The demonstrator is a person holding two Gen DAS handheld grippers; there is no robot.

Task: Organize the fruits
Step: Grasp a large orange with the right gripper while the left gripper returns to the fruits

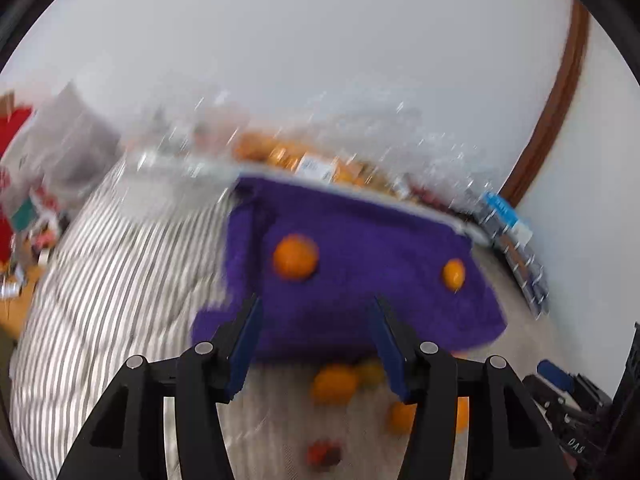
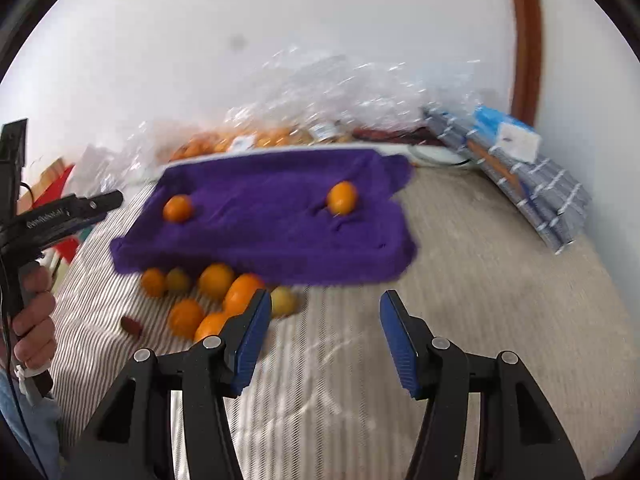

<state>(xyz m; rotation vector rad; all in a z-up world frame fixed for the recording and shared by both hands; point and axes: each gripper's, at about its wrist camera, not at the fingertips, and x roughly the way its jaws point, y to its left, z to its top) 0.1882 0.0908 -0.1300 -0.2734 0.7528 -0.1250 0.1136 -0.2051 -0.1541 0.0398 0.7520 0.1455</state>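
A purple towel-lined tray (image 2: 272, 236) lies on a striped bed cover and holds two oranges, one at the left (image 2: 178, 208) and one at the right (image 2: 342, 198). Several loose oranges (image 2: 216, 280), a yellow fruit (image 2: 284, 300) and a small dark red fruit (image 2: 132, 326) lie on the cover in front of it. My right gripper (image 2: 322, 316) is open and empty, in front of the tray. My left gripper (image 1: 316, 320) is open and empty, above the tray's (image 1: 352, 280) near edge, with loose oranges (image 1: 334, 384) below it. It also shows at the left of the right wrist view (image 2: 116, 198).
Crumpled clear plastic bags (image 2: 340, 92) with more oranges (image 2: 240, 140) lie behind the tray by the white wall. A stack of blue-grey packs (image 2: 532, 184) leans at the right. A brown door frame (image 2: 524, 40) stands at the far right. Red clutter (image 1: 16, 168) lies left.
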